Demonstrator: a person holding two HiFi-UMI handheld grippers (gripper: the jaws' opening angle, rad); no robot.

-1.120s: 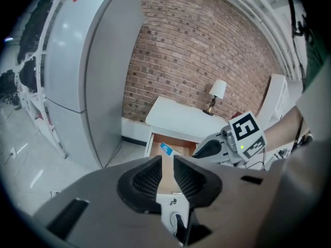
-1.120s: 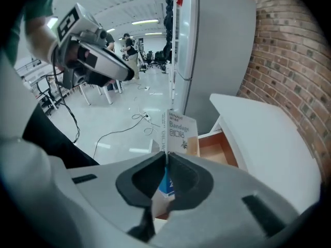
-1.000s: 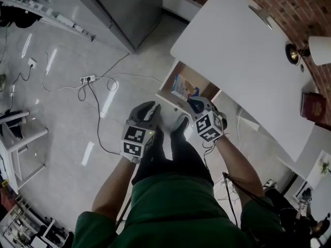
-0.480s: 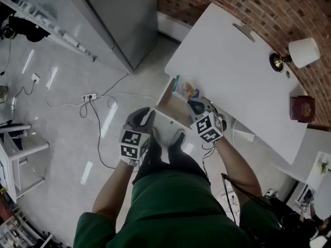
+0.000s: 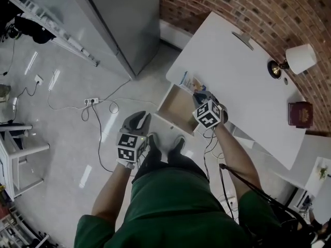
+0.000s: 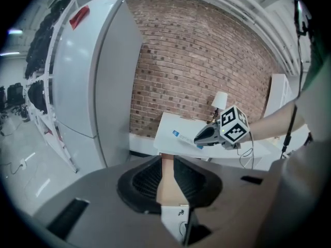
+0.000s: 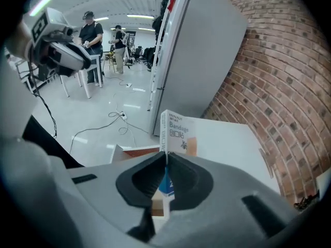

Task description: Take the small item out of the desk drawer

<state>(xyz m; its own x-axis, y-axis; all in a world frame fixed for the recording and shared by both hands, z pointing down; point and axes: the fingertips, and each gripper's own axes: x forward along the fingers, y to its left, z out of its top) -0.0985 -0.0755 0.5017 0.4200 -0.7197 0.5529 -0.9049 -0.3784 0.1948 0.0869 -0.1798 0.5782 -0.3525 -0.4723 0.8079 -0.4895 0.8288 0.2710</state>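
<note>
Bandage box (image 7: pixel 180 130) pinched edge-on in the right tongs (image 7: pixel 165 159), jaws nearly together on its thin side, printed face upright. Hung clear of the drawer (image 5: pixel 178 107), above the front edge of the white desk (image 5: pixel 232 81). Stood open just below, that drawer, with its brown bottom bare where visible. Left tongs (image 5: pixel 137 119) held lower and nearer the person's legs, above the floor just in front of the drawer; jaws a narrow gap apart, nothing between them, pointed toward the drawer front. Farther out on the desk: lamp (image 5: pixel 300 58) by the brick wall (image 5: pixel 248 4), dark red case (image 5: pixel 301 113) near the right end. Left of all this, power strip (image 5: pixel 89 102) with trailing cables on the pale floor, near a tall grey cabinet (image 5: pixel 126 19).
</note>
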